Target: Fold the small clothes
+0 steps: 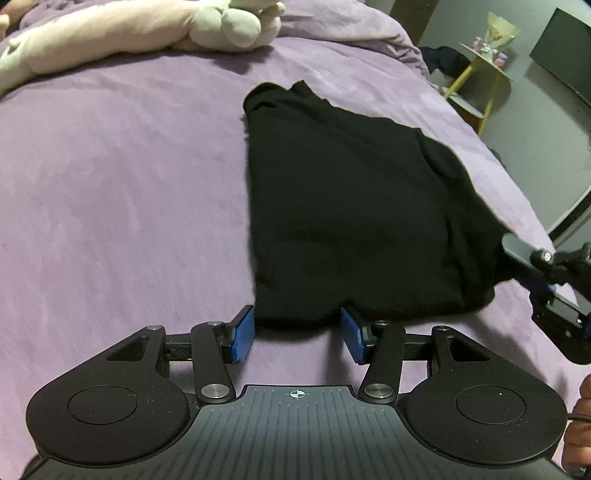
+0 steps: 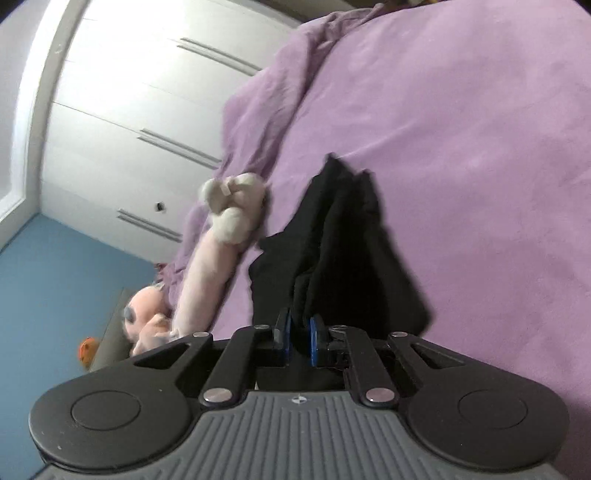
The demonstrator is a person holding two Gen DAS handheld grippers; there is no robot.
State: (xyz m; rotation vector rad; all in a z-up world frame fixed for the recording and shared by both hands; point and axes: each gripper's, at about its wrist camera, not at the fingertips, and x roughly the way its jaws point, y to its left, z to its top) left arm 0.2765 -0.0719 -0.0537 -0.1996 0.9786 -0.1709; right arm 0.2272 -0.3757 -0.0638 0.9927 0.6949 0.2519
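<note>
Left claw (image 1: 297, 334) is released: blue pads (image 1: 243, 332) stand apart, straddling the near hem of the black garment (image 1: 351, 206). I can't tell if either pad touches the cloth; nothing is pinched.

Right claw (image 2: 300, 338) is clenched on the black garment: in my right wrist view the pads are nearly together with a fold of the dark fabric between them, and the cloth runs away from the tips toward 12 o'clock. That view is rolled hard, so the bed (image 2: 461, 129) fills the 1 to 4 o'clock side and the white wardrobe doors (image 2: 140, 122) sit at 10 o'clock.

In my left wrist view the garment lies mostly flat on the purple bed cover, centre of frame running to 3 o'clock, folded over on itself along its right side. Its near right corner goes to the right claw, which enters at 3 o'clock at the bed's edge. A bit of a hand (image 1: 580, 424) shows at 4 o'clock.

A pink and cream plush toy (image 1: 122, 33) lies across the bed at 11 o'clock, well apart from the garment. At 1 o'clock, off the bed, is a small yellow-legged side table (image 1: 480, 70) with small items on it, too small to identify.
</note>
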